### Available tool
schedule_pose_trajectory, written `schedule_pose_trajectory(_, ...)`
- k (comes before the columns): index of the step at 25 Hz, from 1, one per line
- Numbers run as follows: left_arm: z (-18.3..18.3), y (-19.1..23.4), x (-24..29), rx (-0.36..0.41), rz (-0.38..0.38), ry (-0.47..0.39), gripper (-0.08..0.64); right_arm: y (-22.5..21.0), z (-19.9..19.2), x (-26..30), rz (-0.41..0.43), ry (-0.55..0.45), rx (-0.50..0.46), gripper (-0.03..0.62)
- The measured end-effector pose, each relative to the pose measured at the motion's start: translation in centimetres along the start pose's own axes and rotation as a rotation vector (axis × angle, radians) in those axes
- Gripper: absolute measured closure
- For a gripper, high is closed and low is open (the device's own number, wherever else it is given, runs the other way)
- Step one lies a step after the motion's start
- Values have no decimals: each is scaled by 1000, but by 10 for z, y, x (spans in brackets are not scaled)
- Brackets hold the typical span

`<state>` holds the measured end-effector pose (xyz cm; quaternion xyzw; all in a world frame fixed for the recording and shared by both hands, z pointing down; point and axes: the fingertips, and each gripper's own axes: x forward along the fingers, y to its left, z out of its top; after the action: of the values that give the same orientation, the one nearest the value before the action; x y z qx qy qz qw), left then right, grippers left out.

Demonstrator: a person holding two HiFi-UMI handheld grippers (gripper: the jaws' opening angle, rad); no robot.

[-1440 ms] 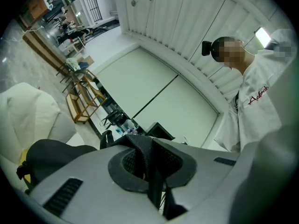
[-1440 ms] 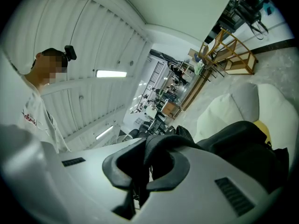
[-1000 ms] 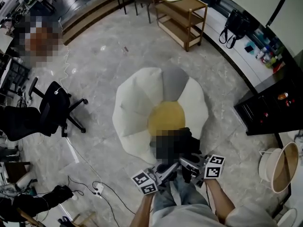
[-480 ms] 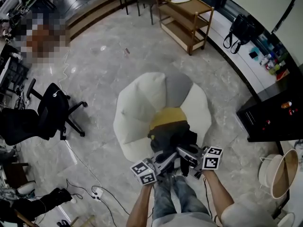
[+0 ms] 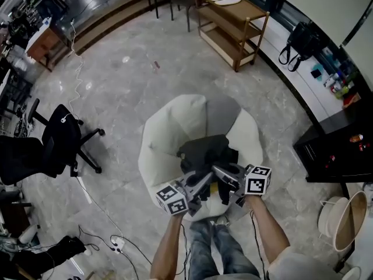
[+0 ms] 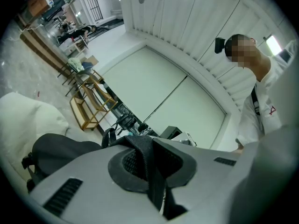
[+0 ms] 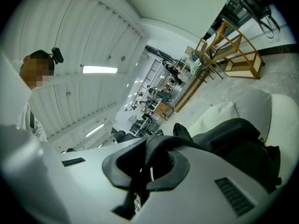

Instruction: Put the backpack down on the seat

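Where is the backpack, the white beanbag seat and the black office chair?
backpack (image 5: 204, 149): head view, dark top side.
white beanbag seat (image 5: 160, 137): head view, left white lobe.
black office chair (image 5: 59, 139): head view, its black upper part.

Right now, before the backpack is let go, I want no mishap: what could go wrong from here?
The seat is a soft, rounded cushion, so the backpack might tip or slide toward the floor. The left gripper and the right gripper are each shut on a thin strap; opening one first could swing the backpack sideways.
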<state>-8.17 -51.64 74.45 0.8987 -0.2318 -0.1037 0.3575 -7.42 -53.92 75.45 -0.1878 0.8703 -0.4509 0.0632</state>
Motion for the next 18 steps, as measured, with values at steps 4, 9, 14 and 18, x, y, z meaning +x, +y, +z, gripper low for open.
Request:
schedule_pose_trajectory(4, 0, 29, 6, -4, 14, 8, 512, -27, 3, 15, -20, 20, 5, 558)
schedule_pose_trajectory(9, -37, 64, 1, -68, 55, 46, 512, -67, -32, 20, -78, 79, 52, 558)
schedule_pose_trajectory(14, -50, 87, -9, -142, 35, -14, 512, -84, -50, 30, -45, 73, 74, 558)
schedule_pose_trajectory(18, -58, 90, -16, -144, 59, 13, 512, -87, -59, 34, -65, 69, 98, 557)
